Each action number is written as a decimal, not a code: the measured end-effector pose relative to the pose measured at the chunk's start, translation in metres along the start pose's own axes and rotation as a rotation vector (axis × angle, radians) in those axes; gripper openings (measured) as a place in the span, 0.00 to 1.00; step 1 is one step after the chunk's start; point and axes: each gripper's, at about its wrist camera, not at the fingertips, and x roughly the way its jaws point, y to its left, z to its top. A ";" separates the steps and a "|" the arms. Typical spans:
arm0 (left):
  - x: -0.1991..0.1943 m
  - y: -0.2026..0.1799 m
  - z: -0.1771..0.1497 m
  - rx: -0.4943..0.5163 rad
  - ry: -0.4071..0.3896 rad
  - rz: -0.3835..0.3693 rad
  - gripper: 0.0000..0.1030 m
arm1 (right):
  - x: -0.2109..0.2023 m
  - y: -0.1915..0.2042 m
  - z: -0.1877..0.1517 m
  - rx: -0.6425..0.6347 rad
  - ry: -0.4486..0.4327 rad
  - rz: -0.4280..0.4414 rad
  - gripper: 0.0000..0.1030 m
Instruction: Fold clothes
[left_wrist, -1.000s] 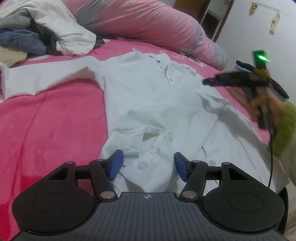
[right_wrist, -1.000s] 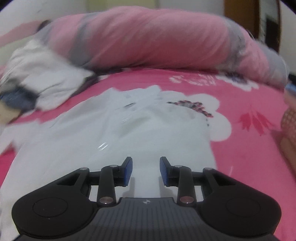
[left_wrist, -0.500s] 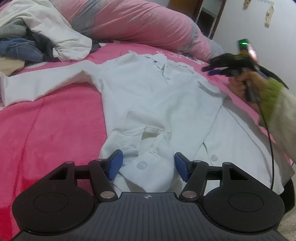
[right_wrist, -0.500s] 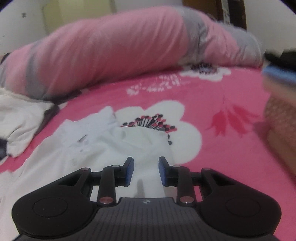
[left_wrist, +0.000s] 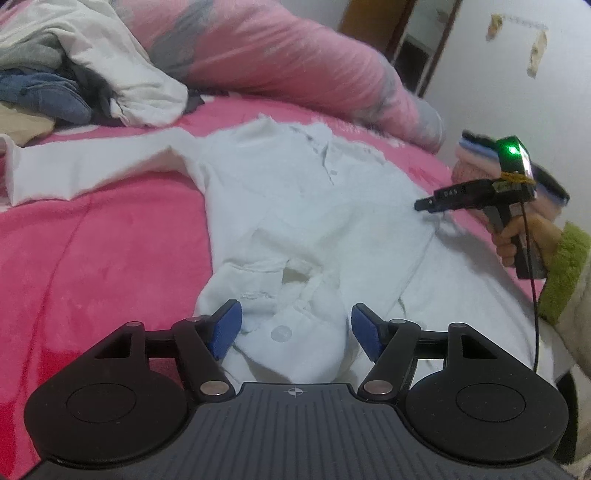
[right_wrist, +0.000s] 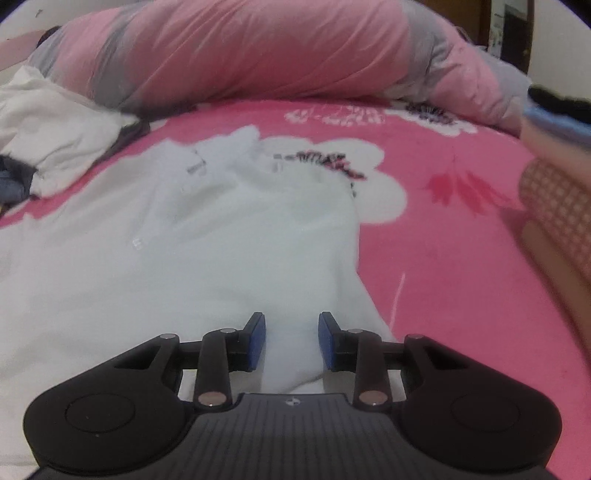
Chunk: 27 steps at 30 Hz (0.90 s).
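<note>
- While your left gripper (left_wrist: 293, 328) widens its fingers around the bunched cuff at lower centre, nothing is pinched yet.
- Your right gripper (right_wrist: 291, 341) hovers part-open, empty, over the white shirt (right_wrist: 184, 236) near its right edge, likely lining up a fold.
- Mid-frame, the shirt lies spread on the pink bed (right_wrist: 443, 229), one sleeve reaching upper left.
- Farthest, the pile of clothes (left_wrist: 74, 74) waits.

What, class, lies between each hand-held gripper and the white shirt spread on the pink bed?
Nothing visible does. The left hand-held gripper, jaws opening, already has the white shirt hem between its pads. The right hand-held gripper hangs open directly over the shirt's side edge, no other item between.
</note>
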 end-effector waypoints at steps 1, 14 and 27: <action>-0.005 0.002 0.001 -0.021 -0.022 -0.006 0.69 | -0.008 0.007 0.004 -0.012 -0.012 -0.004 0.32; -0.063 0.071 -0.010 -0.352 -0.249 0.116 0.74 | -0.129 0.270 0.083 -0.514 -0.265 0.497 0.47; -0.068 0.102 -0.040 -0.290 -0.290 0.067 0.74 | -0.072 0.574 0.025 -1.299 -0.180 0.690 0.73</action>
